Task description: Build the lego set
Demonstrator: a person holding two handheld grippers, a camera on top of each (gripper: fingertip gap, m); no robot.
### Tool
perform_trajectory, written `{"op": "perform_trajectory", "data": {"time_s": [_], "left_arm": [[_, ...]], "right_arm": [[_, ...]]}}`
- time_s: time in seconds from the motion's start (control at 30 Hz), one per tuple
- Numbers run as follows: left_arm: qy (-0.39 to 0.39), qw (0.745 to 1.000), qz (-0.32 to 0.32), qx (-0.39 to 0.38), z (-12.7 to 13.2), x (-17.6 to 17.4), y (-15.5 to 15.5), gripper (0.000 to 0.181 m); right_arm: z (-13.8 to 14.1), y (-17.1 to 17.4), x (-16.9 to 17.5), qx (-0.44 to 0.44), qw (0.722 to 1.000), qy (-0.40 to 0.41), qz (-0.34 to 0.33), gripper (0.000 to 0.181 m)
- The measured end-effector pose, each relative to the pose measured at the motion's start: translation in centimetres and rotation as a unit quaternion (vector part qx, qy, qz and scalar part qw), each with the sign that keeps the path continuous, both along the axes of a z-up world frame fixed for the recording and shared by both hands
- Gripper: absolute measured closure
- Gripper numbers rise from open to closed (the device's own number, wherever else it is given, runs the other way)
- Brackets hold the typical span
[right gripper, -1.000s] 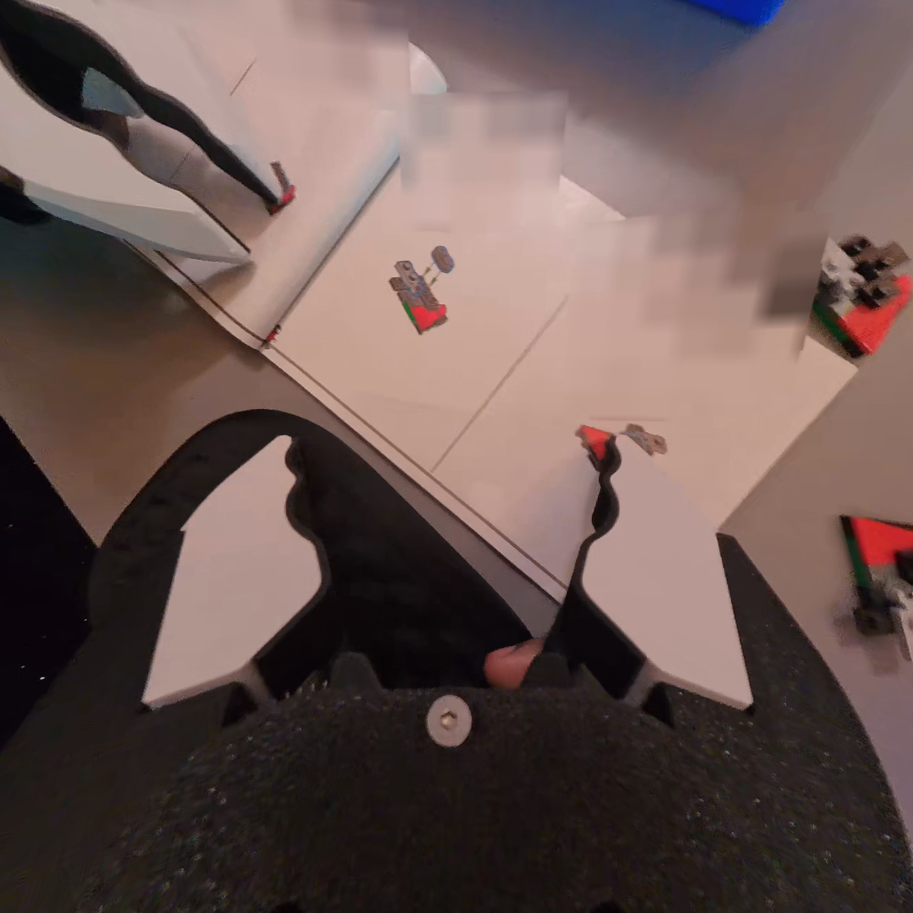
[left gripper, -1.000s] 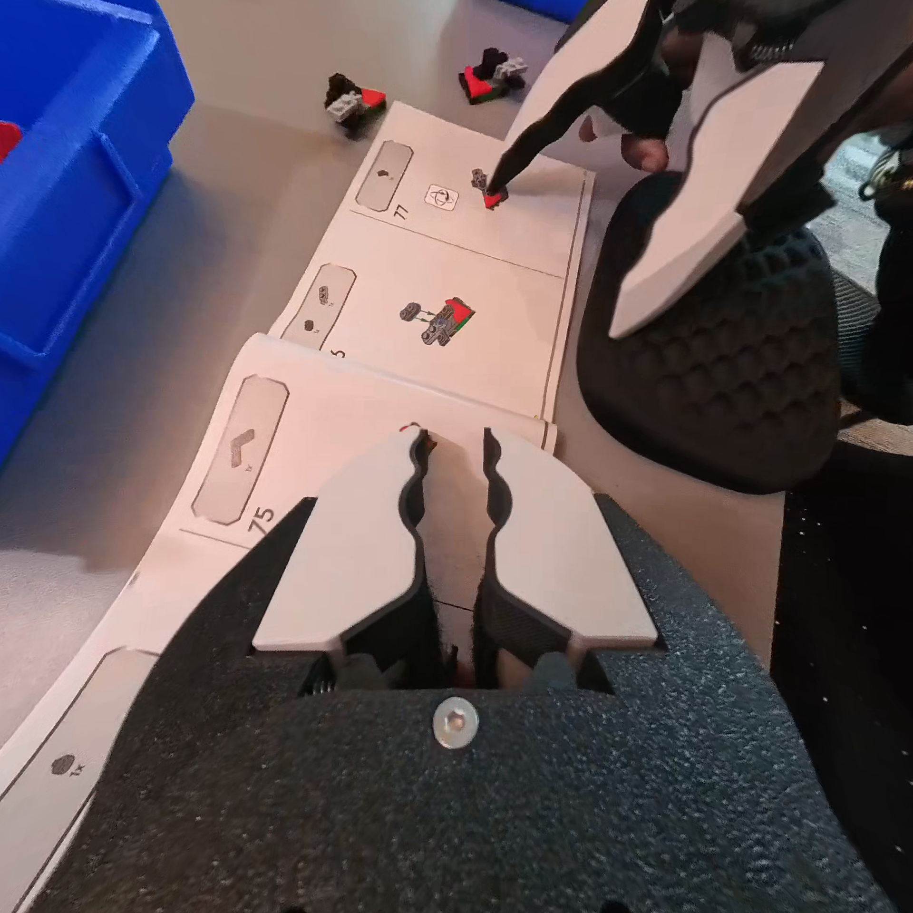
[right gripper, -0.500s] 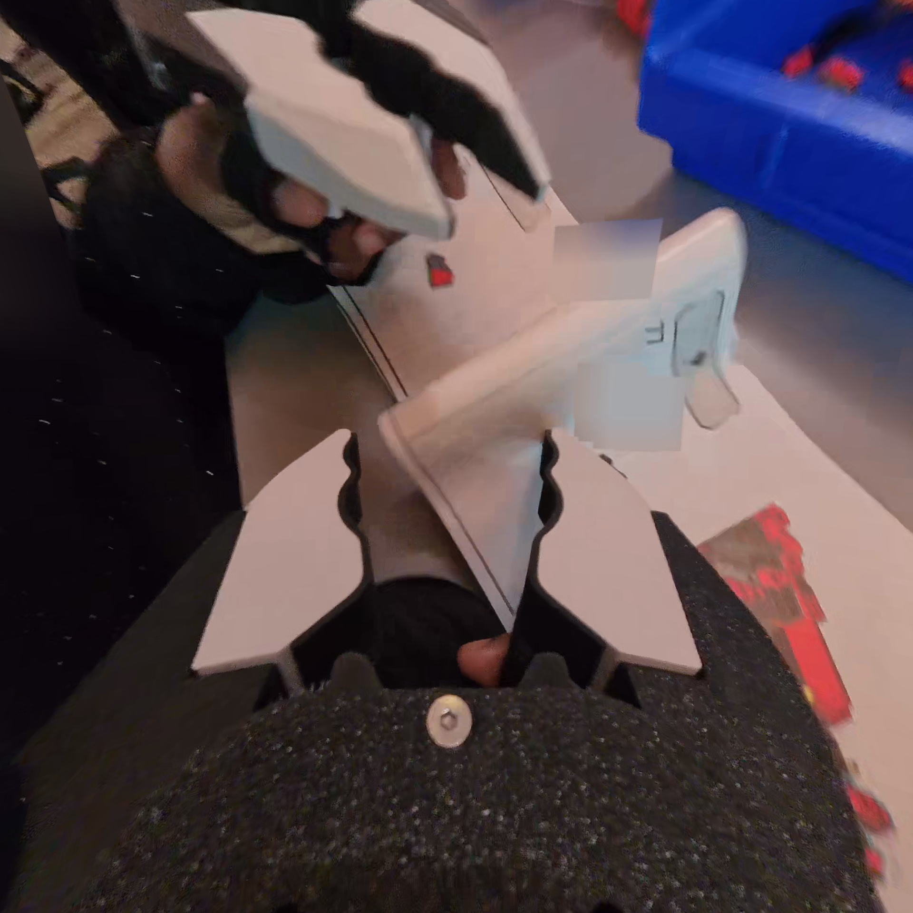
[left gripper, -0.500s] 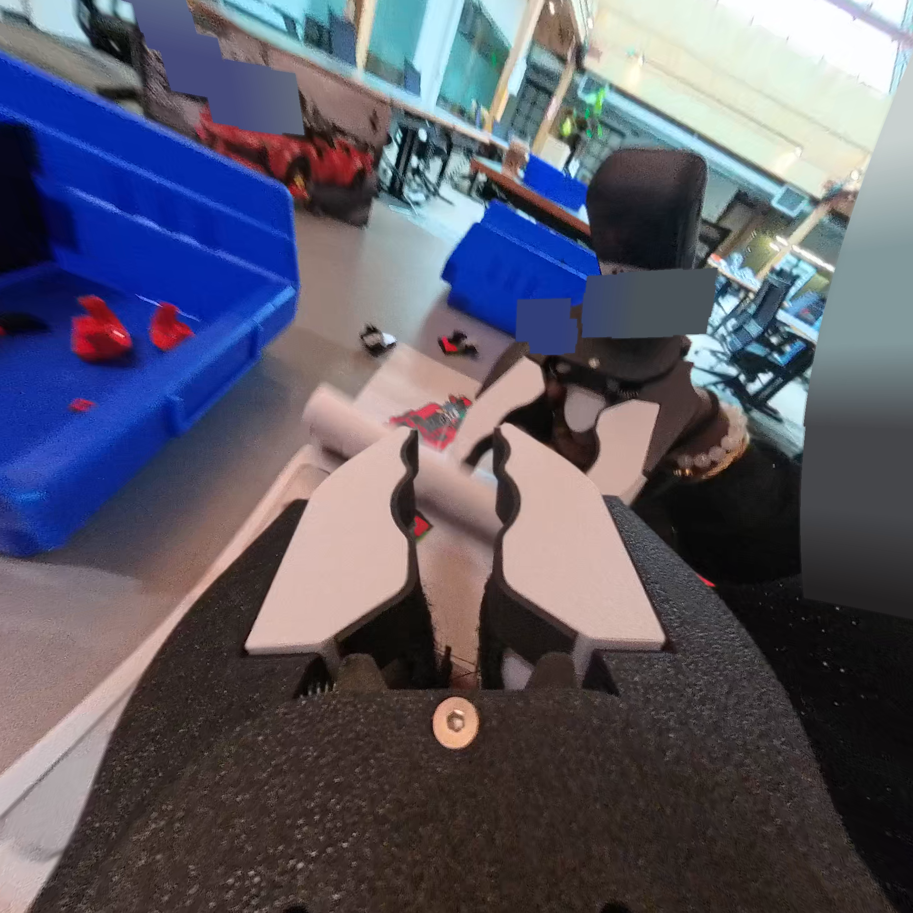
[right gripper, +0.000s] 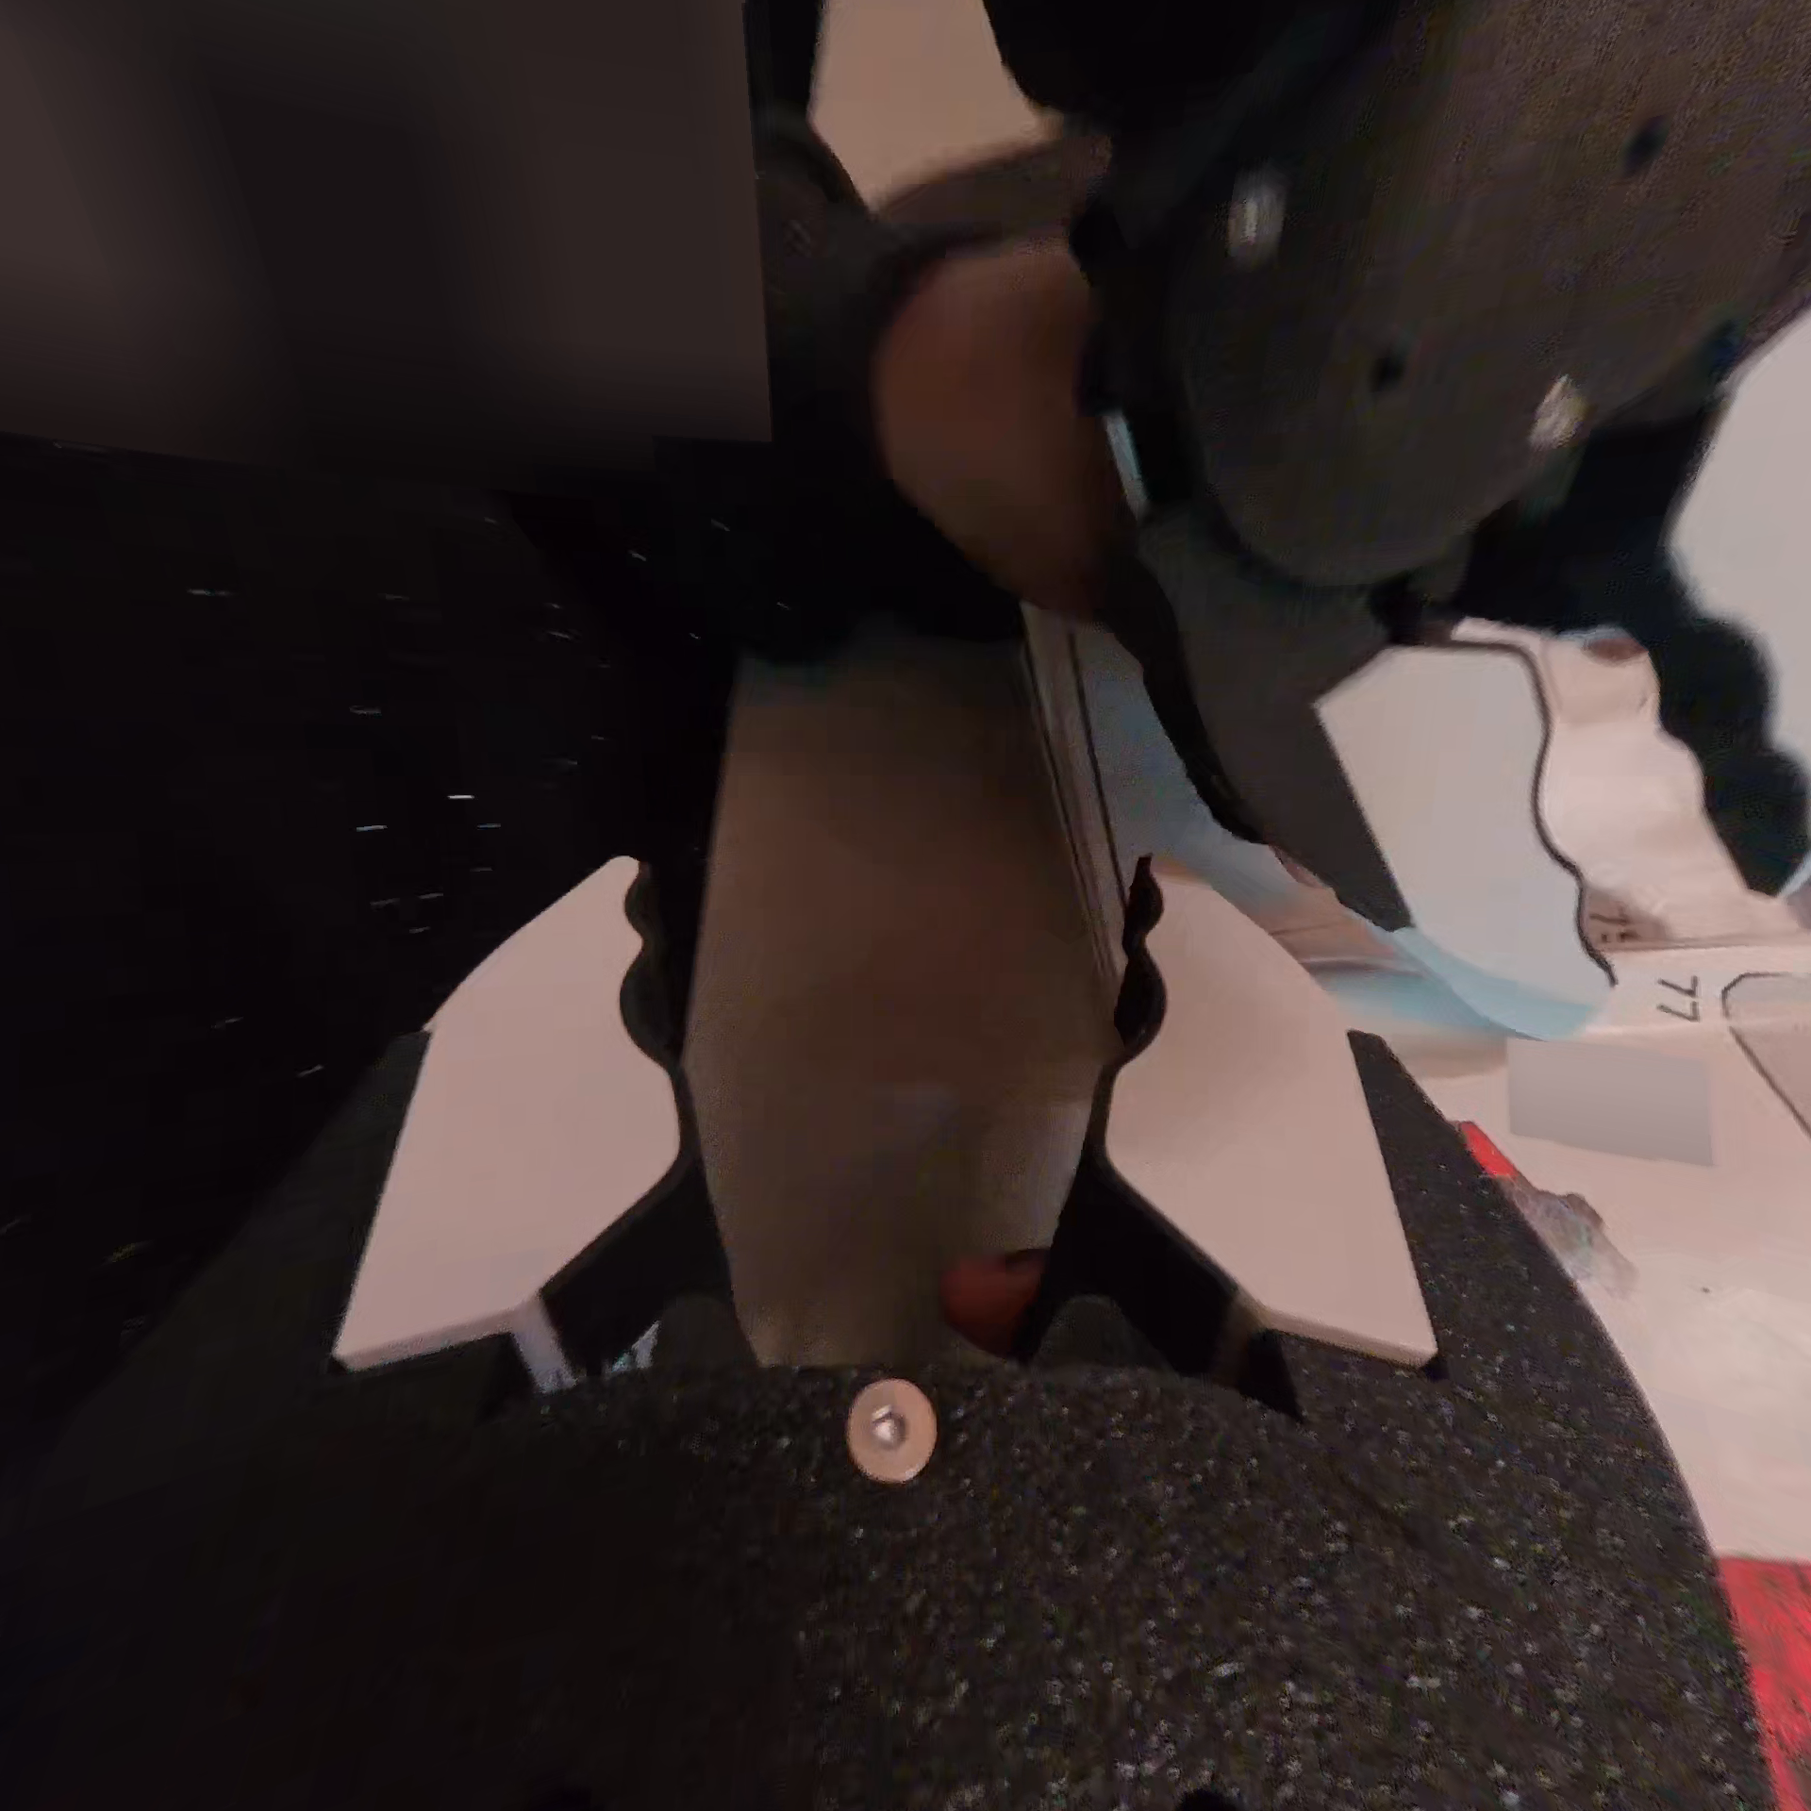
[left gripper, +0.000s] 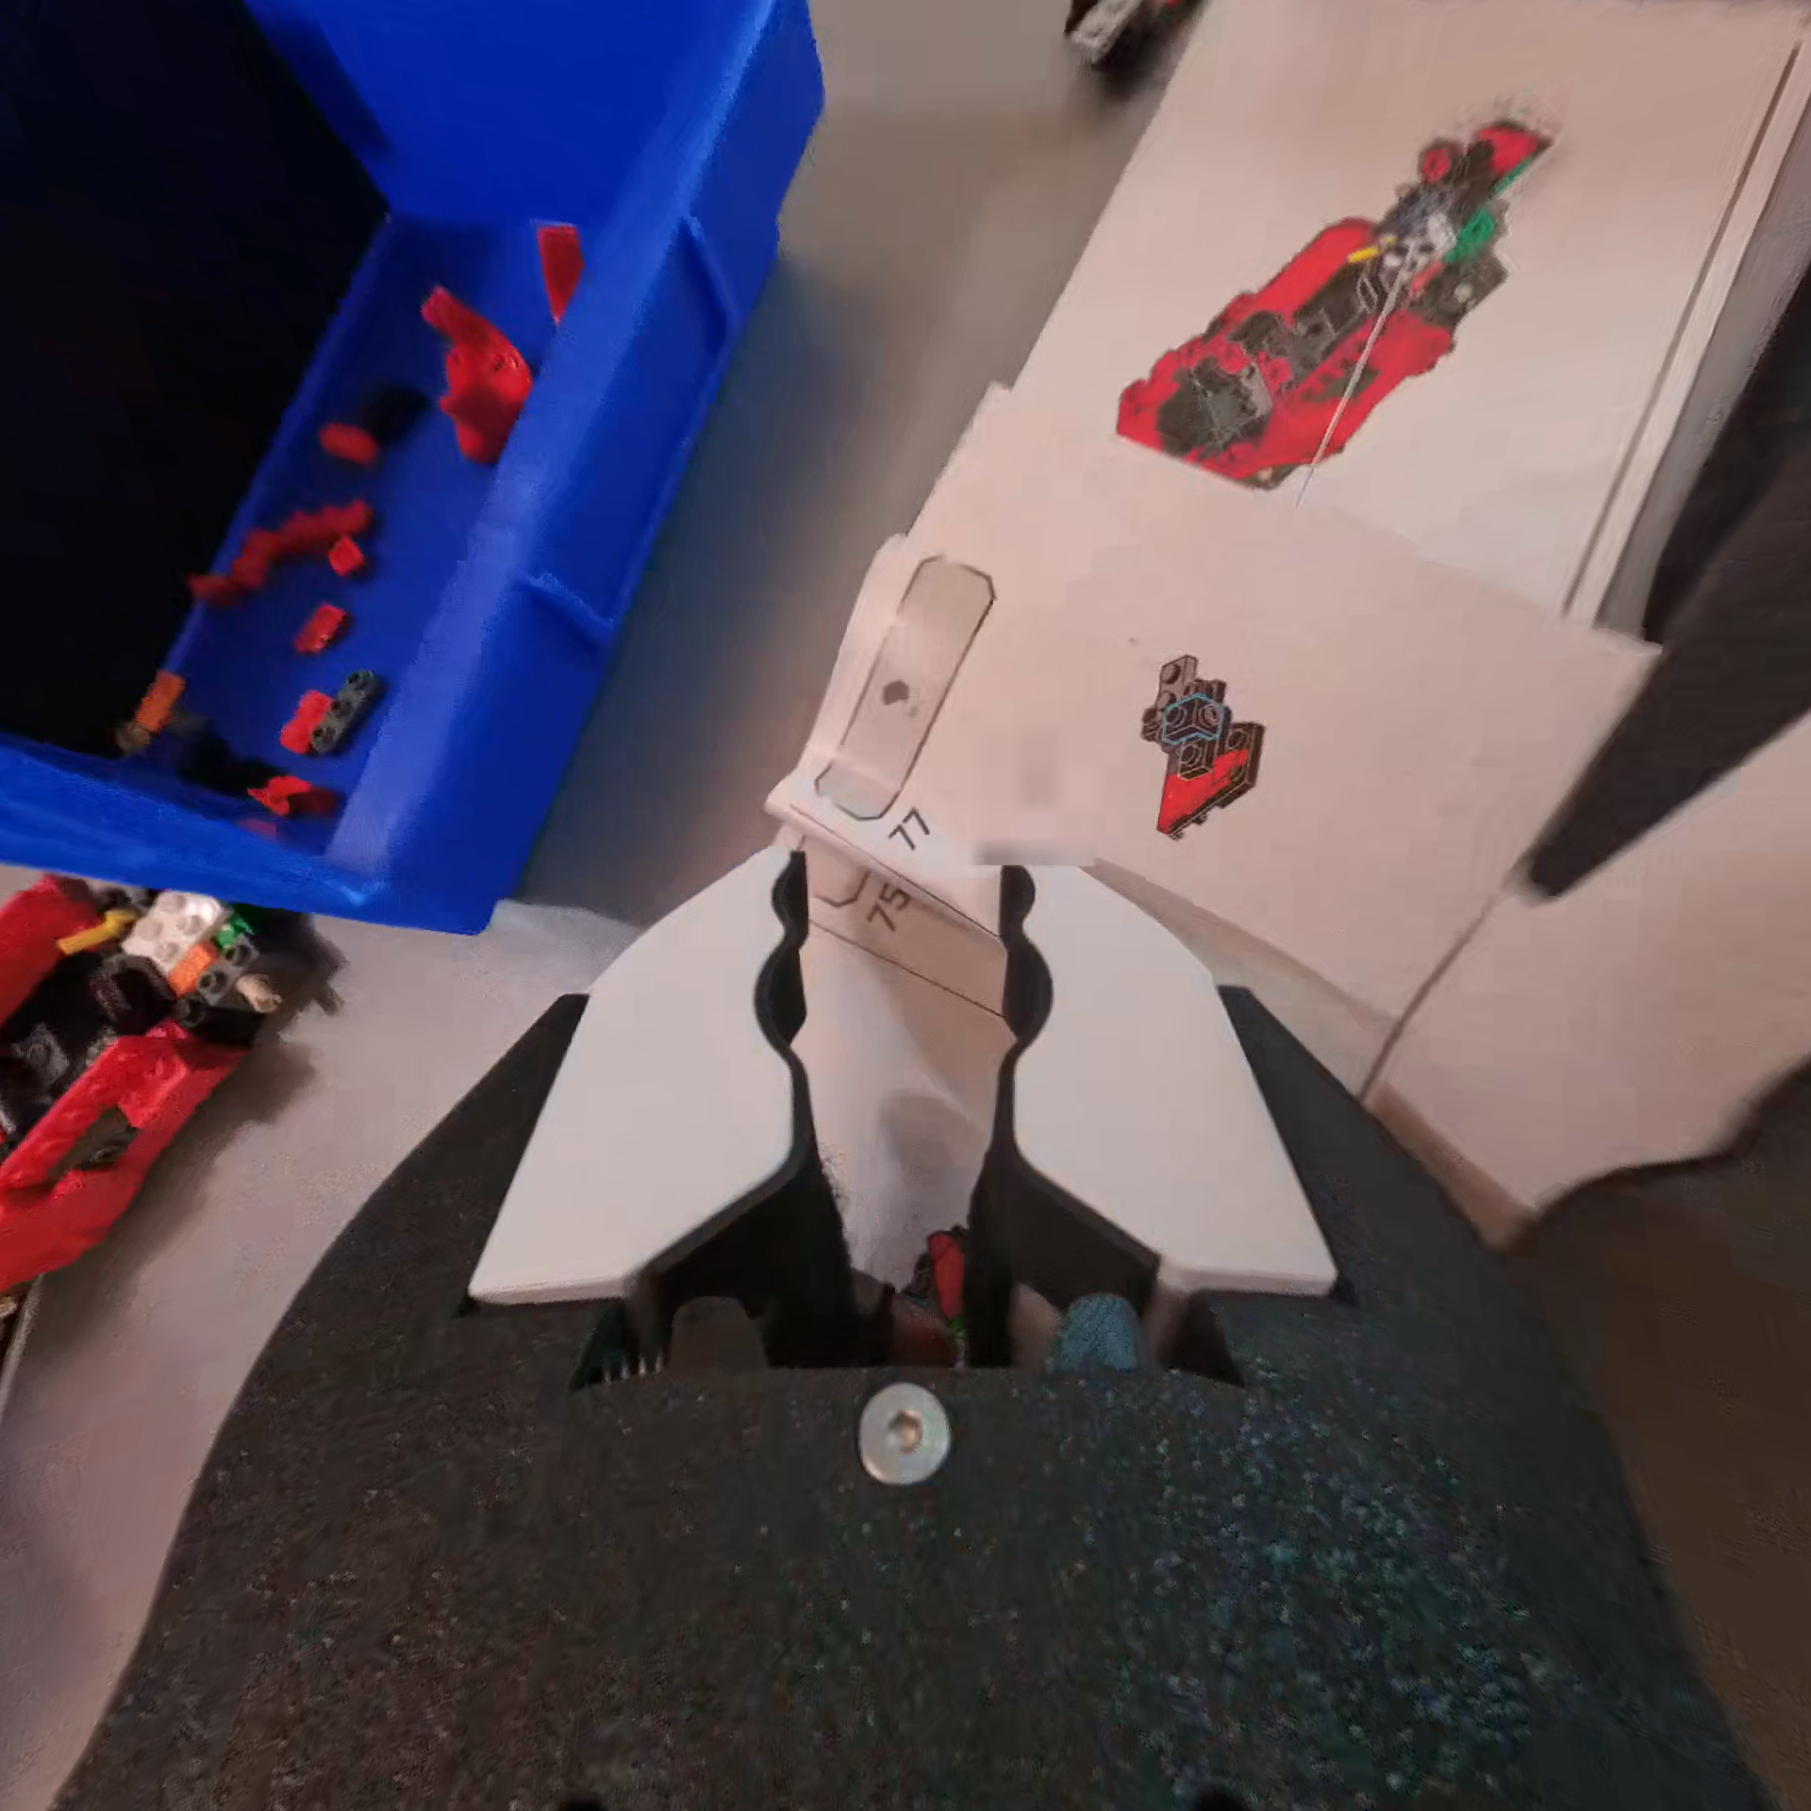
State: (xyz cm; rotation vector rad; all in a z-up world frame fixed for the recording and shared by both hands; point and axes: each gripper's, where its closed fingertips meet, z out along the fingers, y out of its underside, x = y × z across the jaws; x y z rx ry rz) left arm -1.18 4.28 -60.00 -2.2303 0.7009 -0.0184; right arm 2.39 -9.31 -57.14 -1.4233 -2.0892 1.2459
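Observation:
The instruction booklet [left gripper: 1274, 637] lies open on the grey table, with a curled page raised in front of my left gripper [left gripper: 902, 872]. The jaws stand a little apart and the page runs between them. I cannot see them pinching it. My right gripper [right gripper: 887, 872] is open and empty over the table's near edge, beside the booklet's edge [right gripper: 1068, 784]. One of its fingers [left gripper: 1617, 1029] shows blurred at the right of the left wrist view. The left gripper [right gripper: 1578, 897] and the hand holding it fill the upper right of the right wrist view. A part-built red car [left gripper: 108, 1078] lies at the left.
A blue bin [left gripper: 608, 441] holding several loose red and black pieces stands left of the booklet. A small assembly [left gripper: 1107, 29] lies at the far end of the booklet. Dark floor [right gripper: 294, 784] lies past the table edge on the right gripper's left side. The right gripper is farther from the small assembly [left gripper: 1107, 29], some 25 cm, than the left, some 20 cm.
The left wrist view has swung from level down onto the table. The booklet page has been turned over to another spread. My right gripper has moved off the page to the table edge.

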Motion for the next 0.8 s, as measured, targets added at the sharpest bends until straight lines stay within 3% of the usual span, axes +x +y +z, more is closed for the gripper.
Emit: {"op": "perform_trajectory", "data": {"time_s": [0.1,0.17,0.23,0.3,0.4,0.57,0.67,0.8], "left_arm": [[0.002,1.000,-0.007,0.016,0.3,0.0,-0.1,0.148],[-0.012,1.000,-0.001,0.014,0.4,-0.1,0.0,0.147],[-0.019,1.000,0.000,0.018,0.6,-0.2,0.0,0.147],[-0.023,0.999,-0.001,0.024,0.8,-0.1,0.0,0.147],[-0.039,0.999,0.003,0.033,1.2,-0.2,0.0,0.148],[-0.087,0.993,0.021,0.078,3.8,-1.6,-0.6,0.150],[-0.112,0.986,0.034,0.116,6.6,-2.9,-1.9,0.152],[-0.114,0.977,0.023,0.178,11.4,-2.8,-3.6,0.154]], "right_arm": [[4.3,1.6,2.5,-0.034,0.996,0.085,-0.022,0.108],[5.3,6.3,4.0,-0.029,0.984,0.110,-0.135,0.127],[3.3,11.1,5.9,-0.013,0.968,0.066,-0.240,0.136],[0.3,12.6,7.1,-0.006,0.963,-0.007,-0.268,0.136],[-1.6,11.2,5.9,-0.016,0.976,-0.051,-0.213,0.126],[0.3,7.9,1.7,-0.037,0.995,-0.022,-0.095,0.111],[1.0,5.8,-0.3,-0.051,0.998,-0.014,-0.019,0.104],[-1.7,3.7,-1.0,-0.074,0.991,-0.103,0.042,0.095]]}}
